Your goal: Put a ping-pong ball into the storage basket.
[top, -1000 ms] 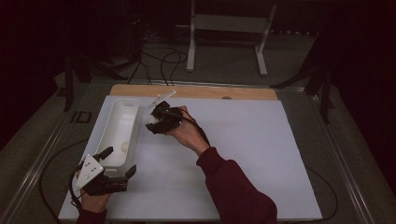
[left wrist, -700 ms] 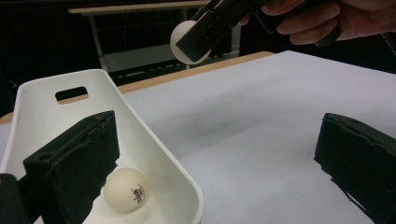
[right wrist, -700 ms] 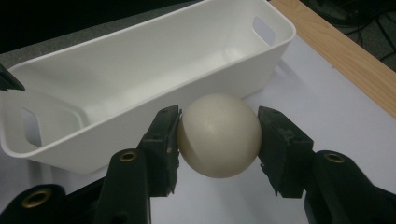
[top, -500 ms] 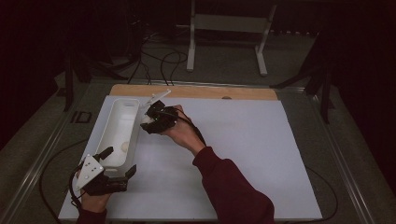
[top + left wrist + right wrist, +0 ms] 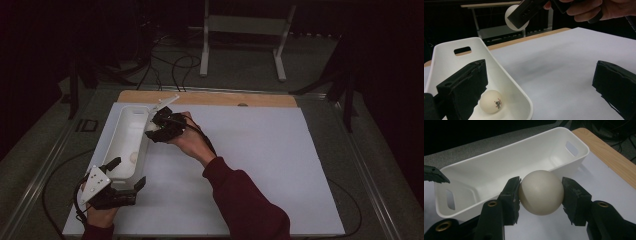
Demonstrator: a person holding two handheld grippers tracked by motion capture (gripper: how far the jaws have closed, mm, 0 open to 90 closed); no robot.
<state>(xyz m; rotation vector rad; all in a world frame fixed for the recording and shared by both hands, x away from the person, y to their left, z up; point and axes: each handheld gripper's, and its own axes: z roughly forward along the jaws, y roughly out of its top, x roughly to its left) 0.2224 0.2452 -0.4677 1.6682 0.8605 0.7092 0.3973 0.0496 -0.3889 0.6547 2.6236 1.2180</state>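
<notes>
bin (image 5: 499, 167): white, long, on the counter (image 5: 280, 165)
right hand-held gripper (image 5: 540, 192): pinching a white ball (image 5: 541, 192) just beside bin's long wall
left hand-held gripper (image 5: 539, 92): spread, astride bin's near corner
second ball (image 5: 490, 101): inside bin

The right hand-held gripper (image 5: 152, 131) carries its white ball (image 5: 151, 127) leftward from above the tabletop. Now it sits at the white bin's (image 5: 125, 145) rim.

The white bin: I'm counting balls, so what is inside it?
One ping-pong ball lies on the floor of the white bin near the left tool. That tool's jaw covers part of the floor.
</notes>
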